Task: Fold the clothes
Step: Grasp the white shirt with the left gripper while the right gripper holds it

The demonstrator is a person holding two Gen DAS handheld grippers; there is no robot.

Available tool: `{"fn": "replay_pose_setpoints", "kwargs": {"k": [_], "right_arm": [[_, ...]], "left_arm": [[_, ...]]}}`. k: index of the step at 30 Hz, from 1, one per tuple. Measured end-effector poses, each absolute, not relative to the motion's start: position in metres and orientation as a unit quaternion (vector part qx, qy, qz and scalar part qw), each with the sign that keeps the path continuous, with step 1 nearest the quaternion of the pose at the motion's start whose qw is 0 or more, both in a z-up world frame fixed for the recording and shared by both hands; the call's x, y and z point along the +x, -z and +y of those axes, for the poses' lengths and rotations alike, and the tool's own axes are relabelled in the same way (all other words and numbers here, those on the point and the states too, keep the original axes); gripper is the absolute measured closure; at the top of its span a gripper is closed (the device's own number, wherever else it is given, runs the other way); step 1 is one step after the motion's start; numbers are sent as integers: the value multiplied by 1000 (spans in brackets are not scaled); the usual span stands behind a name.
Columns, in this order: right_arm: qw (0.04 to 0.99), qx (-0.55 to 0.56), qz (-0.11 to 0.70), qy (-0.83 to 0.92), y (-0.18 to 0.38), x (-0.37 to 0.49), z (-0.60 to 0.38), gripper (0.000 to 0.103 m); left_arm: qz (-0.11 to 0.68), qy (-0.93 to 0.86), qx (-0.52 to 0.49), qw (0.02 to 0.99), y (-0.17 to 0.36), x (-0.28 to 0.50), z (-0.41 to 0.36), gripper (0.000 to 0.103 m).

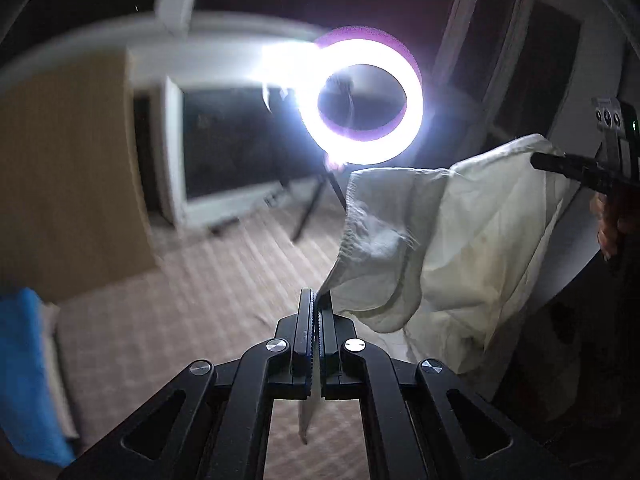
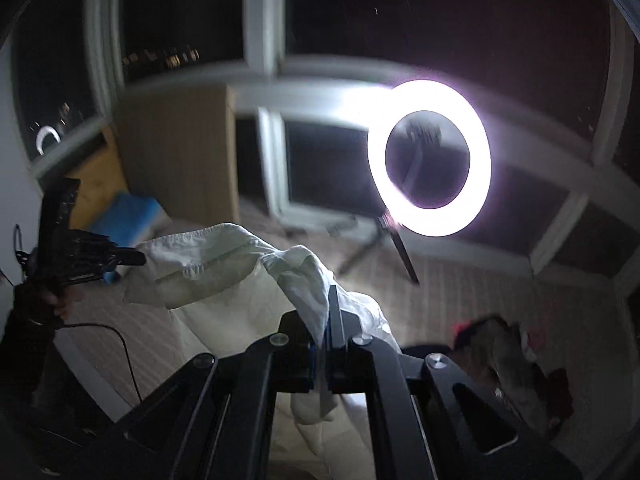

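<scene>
A white garment (image 1: 452, 248) hangs in the air between my two grippers, its elastic waistband stretched along the top. My left gripper (image 1: 316, 300) is shut on one end of the waistband. It also shows at the left of the right wrist view (image 2: 136, 258), pinching the cloth. My right gripper (image 2: 330, 300) is shut on the other end of the garment (image 2: 224, 264). It shows at the right edge of the left wrist view (image 1: 538, 160). The rest of the cloth droops below both.
A bright ring light (image 1: 370, 100) on a tripod stands ahead, also in the right wrist view (image 2: 430, 158). A checked bed surface (image 1: 200, 300) lies below. A blue folded item (image 1: 22, 368) is at left. A dark clothes pile (image 2: 516, 364) lies at right. Dark windows are behind.
</scene>
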State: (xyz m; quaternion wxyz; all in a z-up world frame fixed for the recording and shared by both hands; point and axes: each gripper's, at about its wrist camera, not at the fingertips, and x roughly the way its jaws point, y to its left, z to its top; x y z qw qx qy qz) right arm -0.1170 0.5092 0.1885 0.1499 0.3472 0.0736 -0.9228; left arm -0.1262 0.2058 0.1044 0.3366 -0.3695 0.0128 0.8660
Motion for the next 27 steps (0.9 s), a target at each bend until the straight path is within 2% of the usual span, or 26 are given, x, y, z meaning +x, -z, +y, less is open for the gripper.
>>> {"fn": "replay_pose_setpoints", "kwargs": {"k": [5, 13, 18, 20, 24, 27], "right_arm": [[187, 296, 58, 935, -238, -80, 464, 100], [222, 238, 54, 944, -279, -44, 402, 100], [199, 283, 42, 937, -226, -65, 390, 100], [190, 301, 37, 934, -204, -73, 385, 100], [169, 341, 29, 924, -157, -91, 377, 100], [112, 427, 50, 896, -56, -118, 389, 100]], "left_arm": [[49, -884, -332, 325, -152, -99, 162, 102], [40, -926, -256, 276, -223, -73, 81, 102], [74, -936, -247, 240, -251, -67, 32, 98], [93, -933, -264, 224, -241, -79, 25, 98], [118, -899, -351, 235, -167, -135, 35, 98], [131, -867, -419, 235, -85, -174, 66, 98]]}}
